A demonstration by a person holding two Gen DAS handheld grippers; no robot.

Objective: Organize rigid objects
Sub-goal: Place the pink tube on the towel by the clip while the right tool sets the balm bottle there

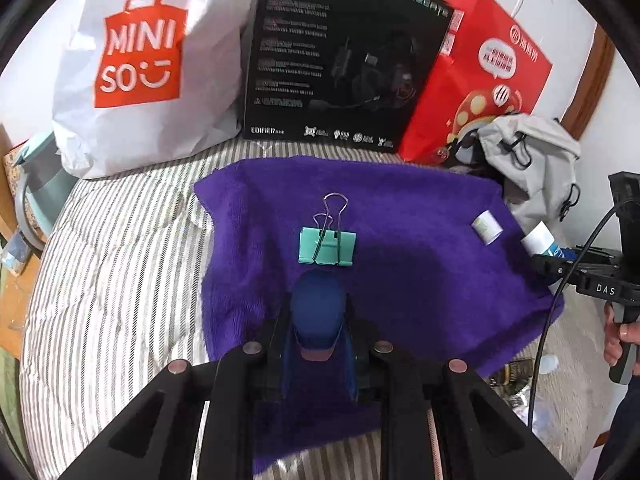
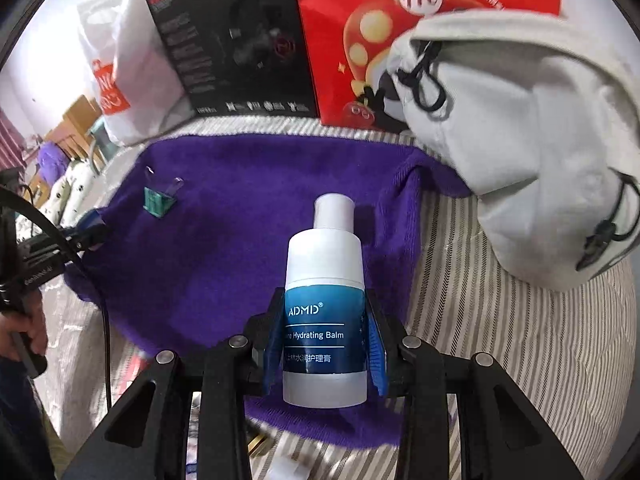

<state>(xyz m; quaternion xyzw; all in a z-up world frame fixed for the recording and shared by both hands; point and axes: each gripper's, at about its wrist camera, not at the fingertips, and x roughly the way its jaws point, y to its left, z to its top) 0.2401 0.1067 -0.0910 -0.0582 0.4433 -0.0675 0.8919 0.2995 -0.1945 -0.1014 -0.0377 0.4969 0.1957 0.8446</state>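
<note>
On the purple towel [image 1: 400, 280] only the binder clip [image 1: 327, 245] and a small white roll [image 1: 487, 227] lie, while the right gripper [image 2: 324, 344] clamps the balm bottle [image 2: 325, 300] and the left gripper [image 1: 318, 320] is closed, empty.

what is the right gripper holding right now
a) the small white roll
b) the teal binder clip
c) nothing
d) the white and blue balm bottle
d: in the right wrist view the right gripper has its blue fingers pressed against both sides of the balm bottle, while the teal binder clip lies apart on the purple towel.
</note>
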